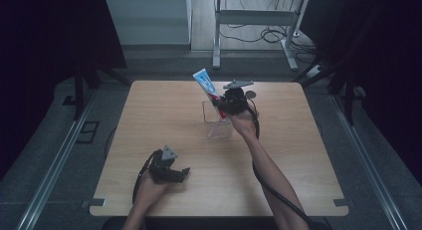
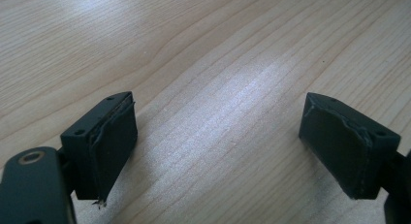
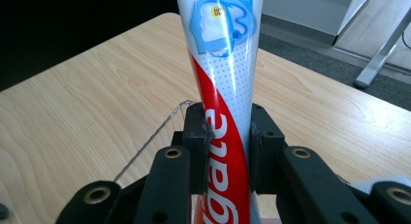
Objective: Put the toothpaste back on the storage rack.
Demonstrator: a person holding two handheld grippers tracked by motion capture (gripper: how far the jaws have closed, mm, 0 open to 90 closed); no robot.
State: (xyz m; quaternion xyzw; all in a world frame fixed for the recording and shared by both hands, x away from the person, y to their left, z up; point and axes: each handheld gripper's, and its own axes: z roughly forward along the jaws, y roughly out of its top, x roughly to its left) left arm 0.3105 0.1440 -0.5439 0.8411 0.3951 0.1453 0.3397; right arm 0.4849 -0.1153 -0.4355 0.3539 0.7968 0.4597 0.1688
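Holding: right claw [image 1: 222,104], jaws pinching a toothpaste tube [image 1: 205,83] at its red lower part, upper centre of the high view.
Toothpaste tube: white, blue and red; tilted, flat crimped end up and toward the upper left; in the right gripper view [image 3: 224,88] it rises between the two black jaws to the top edge.
Clear container [image 1: 219,123]: transparent, standing on the tabletop [image 1: 164,120] just below the tube, centre of the high view; whether the tube's lower end touches it cannot be told.
Left claw [image 1: 185,172]: lower left of centre in the high view, resting low on the wood, well apart from the container; in the left gripper view [image 2: 218,146] jaws spread wide, bare wood between them.
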